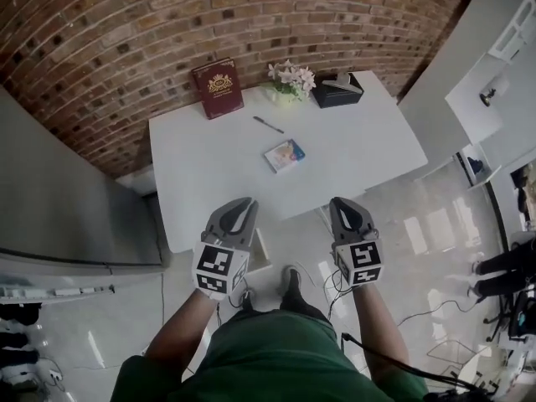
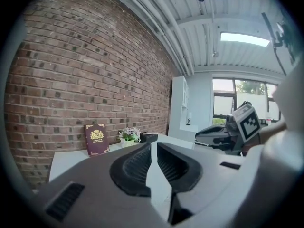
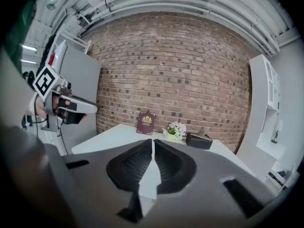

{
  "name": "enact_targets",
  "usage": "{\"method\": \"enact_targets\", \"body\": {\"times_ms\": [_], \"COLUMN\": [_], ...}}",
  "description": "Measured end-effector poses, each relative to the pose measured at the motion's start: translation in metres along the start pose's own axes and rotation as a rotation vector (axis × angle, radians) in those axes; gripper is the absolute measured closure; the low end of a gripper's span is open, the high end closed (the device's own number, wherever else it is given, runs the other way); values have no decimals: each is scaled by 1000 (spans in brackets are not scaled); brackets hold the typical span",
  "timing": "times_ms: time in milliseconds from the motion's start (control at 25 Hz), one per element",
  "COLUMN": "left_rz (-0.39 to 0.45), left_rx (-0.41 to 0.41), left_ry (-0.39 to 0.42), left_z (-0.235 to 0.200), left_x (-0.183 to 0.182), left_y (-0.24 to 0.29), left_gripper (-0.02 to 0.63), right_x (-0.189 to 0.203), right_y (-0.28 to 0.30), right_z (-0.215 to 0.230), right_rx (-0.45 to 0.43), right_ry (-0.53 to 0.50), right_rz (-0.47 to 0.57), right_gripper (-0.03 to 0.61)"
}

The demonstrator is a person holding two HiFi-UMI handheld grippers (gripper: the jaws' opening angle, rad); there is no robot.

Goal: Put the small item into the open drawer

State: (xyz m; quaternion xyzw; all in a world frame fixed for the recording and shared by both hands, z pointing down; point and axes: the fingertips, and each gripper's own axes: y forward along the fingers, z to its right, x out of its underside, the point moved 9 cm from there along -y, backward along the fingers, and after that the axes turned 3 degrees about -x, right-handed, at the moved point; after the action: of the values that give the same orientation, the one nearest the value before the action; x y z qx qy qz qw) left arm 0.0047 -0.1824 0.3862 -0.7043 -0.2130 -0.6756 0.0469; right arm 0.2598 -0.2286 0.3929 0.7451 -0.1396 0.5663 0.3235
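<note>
Approach stage, I judge. My left hand-held gripper (image 1: pixel 250 202): slightly parted, empty. Right hand-held gripper (image 1: pixel 337 202): opening, empty. Next I must reach the small blue-white flat packet (image 1: pixel 285 155), mid white surface (image 1: pixel 201 174).

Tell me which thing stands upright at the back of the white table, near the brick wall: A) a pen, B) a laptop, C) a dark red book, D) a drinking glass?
C: the dark red book stands upright at the back edge of the white table, in front of the brick wall.

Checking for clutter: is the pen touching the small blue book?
Apart. The head view shows bare white table between the pen and the small blue book.
</note>
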Motion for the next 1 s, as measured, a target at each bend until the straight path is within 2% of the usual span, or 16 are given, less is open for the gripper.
{"method": "enact_targets", "body": {"times_ms": [400,560,800,1000], "left_rz": [-98,-130,-156,-180], "left_rx": [-160,-214,-332,-435], "left_ry": [-43,-61,-103,-131], "left_z": [6,8,5,1], "left_x": [10,19,30,38], "left_y": [38,42,25,4], "left_gripper": [578,578,578,578], "right_x": [29,46,71,94], "right_y": [100,139,193,235], "right_z": [57,65,51,45], "right_rx": [-223,-310,-462,-543], "right_ry": [-143,-279,-505,-648], "right_rz": [-100,-159,-241,-309], "right_gripper": [514,506,482,472]}}
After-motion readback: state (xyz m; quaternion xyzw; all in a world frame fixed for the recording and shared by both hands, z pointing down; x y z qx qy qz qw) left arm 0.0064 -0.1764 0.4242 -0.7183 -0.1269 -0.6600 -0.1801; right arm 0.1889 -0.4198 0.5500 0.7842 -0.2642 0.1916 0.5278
